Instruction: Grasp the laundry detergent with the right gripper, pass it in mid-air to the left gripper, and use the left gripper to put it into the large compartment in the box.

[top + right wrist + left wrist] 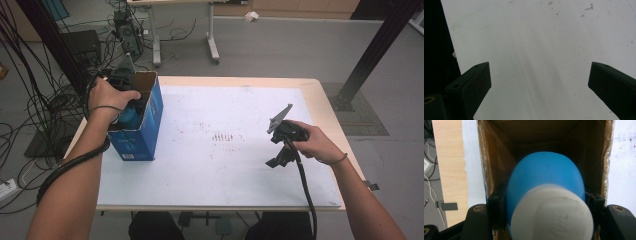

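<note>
Hanging mouth-down over an open cardboard box [499, 165], a blue bottle [546, 177] with a white cap [551, 215] sits clamped in the left gripper [546, 205], its jaws pressing both flanks so the bottle can go in base first. The box [142, 122], blue outside, stands upright at the left end of the worktop [225, 165], top flaps open to receive it. Well apart on the right, the right gripper [281, 142] rests above bare white worktop [536, 50], jaws spread wide and holding nothing, likely kept clear of the packing.
</note>
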Motion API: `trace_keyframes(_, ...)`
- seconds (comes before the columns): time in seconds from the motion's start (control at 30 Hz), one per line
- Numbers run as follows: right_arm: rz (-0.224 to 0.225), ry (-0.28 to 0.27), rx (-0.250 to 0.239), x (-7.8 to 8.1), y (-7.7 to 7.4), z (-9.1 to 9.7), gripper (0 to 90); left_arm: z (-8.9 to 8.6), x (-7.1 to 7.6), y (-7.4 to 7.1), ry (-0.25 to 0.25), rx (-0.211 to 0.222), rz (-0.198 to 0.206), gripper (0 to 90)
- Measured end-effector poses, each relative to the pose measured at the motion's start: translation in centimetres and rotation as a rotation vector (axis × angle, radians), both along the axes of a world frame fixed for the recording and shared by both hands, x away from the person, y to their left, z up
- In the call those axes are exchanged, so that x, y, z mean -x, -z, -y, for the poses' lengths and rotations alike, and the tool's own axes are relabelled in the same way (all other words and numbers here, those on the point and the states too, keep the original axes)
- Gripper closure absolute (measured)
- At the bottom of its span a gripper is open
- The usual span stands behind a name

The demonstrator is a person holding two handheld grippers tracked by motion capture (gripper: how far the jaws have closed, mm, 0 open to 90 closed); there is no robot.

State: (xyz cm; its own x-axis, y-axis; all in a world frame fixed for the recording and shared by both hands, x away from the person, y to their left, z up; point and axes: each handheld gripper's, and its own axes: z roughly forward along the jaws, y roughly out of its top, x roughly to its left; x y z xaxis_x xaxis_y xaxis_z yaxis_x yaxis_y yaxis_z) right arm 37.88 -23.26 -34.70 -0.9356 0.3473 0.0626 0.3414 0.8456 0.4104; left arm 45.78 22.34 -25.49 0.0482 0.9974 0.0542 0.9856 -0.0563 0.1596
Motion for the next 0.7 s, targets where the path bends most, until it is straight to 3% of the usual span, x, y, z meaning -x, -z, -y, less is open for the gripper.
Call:
trace_keyframes(0.3,-0.002,0.003,0.002,0.0,0.1,0.0,4.7,0.1,0.0,1.4,0.002,0.0,-0.003,37.6)
trace_keyframes(0.7,-0.005,0.002,0.002,-0.1,0.2,-0.1,4.8,0.1,0.1,1.5,-0.004,-0.001,0.019,37.5)
